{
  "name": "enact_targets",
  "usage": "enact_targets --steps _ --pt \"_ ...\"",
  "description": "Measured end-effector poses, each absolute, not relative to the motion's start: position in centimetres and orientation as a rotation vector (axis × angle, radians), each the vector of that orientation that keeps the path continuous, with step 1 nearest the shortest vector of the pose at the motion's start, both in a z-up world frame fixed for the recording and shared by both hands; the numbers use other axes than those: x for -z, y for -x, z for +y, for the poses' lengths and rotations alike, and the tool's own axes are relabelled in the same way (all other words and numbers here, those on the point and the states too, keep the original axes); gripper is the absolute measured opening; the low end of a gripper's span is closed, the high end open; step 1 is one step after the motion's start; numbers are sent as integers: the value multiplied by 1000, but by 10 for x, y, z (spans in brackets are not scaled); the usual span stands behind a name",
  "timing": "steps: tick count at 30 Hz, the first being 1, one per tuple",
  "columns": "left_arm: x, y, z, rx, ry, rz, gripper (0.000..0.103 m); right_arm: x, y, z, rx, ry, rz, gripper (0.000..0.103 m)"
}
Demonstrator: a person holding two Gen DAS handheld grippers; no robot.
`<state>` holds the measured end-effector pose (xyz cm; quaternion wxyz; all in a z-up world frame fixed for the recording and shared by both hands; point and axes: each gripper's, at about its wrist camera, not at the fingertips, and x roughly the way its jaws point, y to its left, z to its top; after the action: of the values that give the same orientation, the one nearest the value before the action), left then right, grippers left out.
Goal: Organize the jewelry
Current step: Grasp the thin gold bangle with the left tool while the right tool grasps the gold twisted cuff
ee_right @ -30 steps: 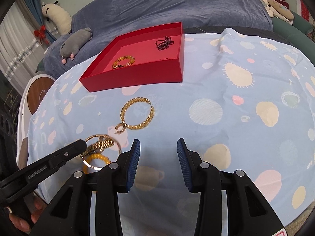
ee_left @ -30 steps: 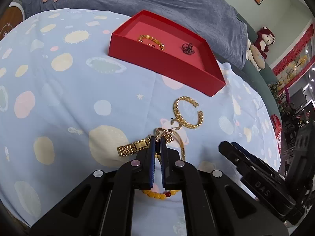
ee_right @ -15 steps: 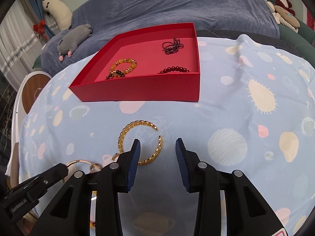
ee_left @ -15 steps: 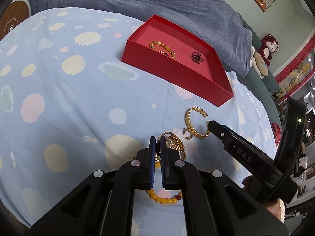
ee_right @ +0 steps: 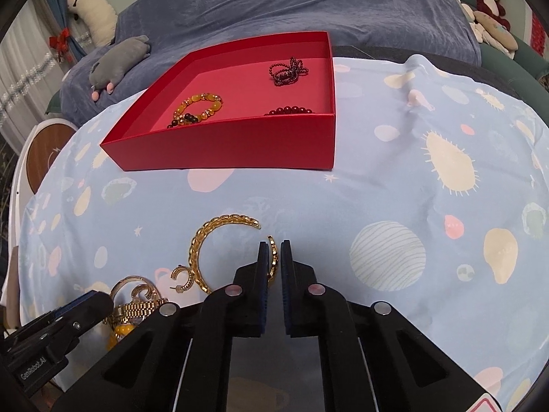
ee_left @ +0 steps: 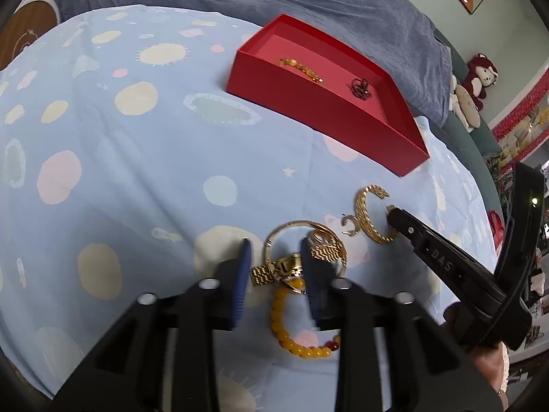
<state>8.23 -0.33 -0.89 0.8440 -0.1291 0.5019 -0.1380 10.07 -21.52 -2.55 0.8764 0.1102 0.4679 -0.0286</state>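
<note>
Open gold cuff bangle [ee_right: 206, 254], chain-link pattern, C-shaped, lies flat on the pale blue spotted cloth [ee_right: 394, 189], in front of the red tray [ee_right: 240, 147] and apart from it. Right gripper [ee_right: 273, 261] has just closed its jaws; the blue pads now pinch one end of the cuff, the tip of that end sticking up past the fingertips. It points steeply down at the cloth. A small gold hoop earring [ee_right: 182, 276] sits just beside the cuff's outer curve, on its left in the right wrist view. Further left, a heap: gold link watch [ee_left: 288, 267] over a thin gold bangle [ee_left: 291, 226], with a yellow bead bracelet [ee_left: 298, 333] touching below. Left gripper [ee_left: 276, 274] straddles that heap, jaws just opened; the watch band lies between the pads, and neither pad is clearly pressing on it. It too is angled steeply downward. The edges of the left pads are blurred. Tray holds an amber bead bracelet [ee_right: 199, 108], a tangled dark red bead chain [ee_right: 288, 70] toward the far right corner, and a string of dark red beads [ee_right: 291, 110] against the near wall, partly hidden by it. A bit of a hand [ee_left: 487, 360] shows under the right gripper's body in the left wrist view.
</note>
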Motion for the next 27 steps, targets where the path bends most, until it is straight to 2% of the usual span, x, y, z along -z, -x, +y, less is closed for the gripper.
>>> enact_targets --steps 9,11,12,16,27 --pt "12 -93 -12 325 210 1034 32 26 -95 -217 60 -243 979 5" --pt "13 -92 -17 330 168 1024 23 26 -95 -217 59 -244 979 5" --pt "14 -91 -19 335 149 1024 10 26 -95 -217 58 -244 980 5" --pt "15 -88 -24 339 91 1002 5 26 -93 -215 51 -246 984 4" --pt "-13 -83 -25 391 170 983 4 -1 -81 -221 37 -284 926 4"
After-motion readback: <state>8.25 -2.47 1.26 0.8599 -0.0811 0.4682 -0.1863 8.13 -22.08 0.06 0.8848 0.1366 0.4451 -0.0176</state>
